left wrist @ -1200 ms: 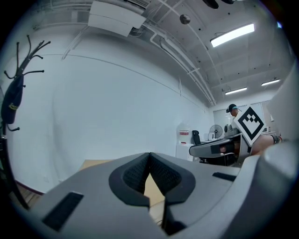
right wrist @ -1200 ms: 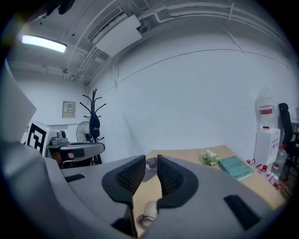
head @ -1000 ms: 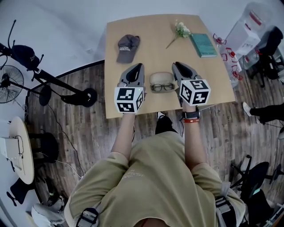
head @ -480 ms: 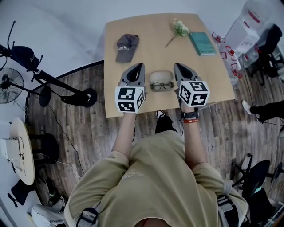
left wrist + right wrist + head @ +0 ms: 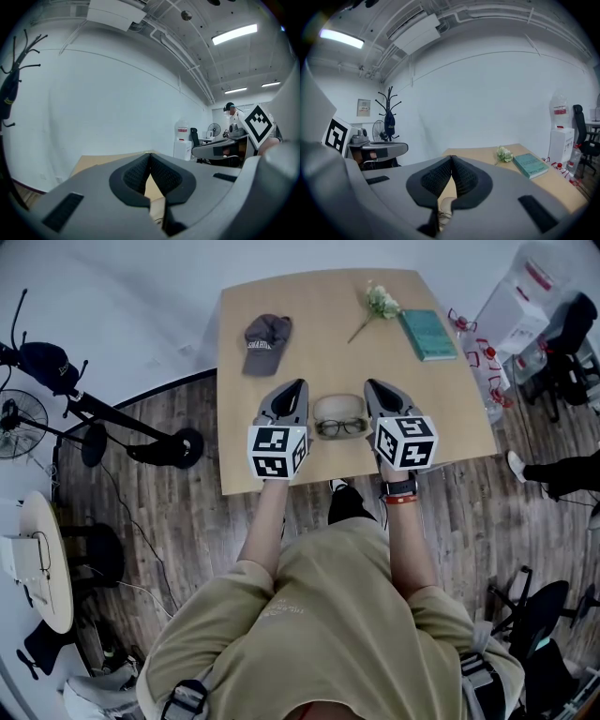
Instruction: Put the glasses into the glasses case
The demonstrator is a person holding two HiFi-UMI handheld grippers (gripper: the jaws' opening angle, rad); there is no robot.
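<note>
Over the last second the glasses (image 5: 342,427) stayed on the bench (image 5: 309,306) at the near edge of the glasses case (image 5: 339,407), seemingly outside it; the left hand-held gripper (image 5: 301,384) and right hand-held gripper (image 5: 367,384) flank them, jaws together, empty

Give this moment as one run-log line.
left tongs: shut, empty | right tongs: shut, empty | glasses: untouched, near side of glasses case

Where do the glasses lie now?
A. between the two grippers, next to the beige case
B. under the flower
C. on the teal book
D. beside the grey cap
A: the head view shows the glasses by the case, flanked by the left gripper and the right gripper.
</note>
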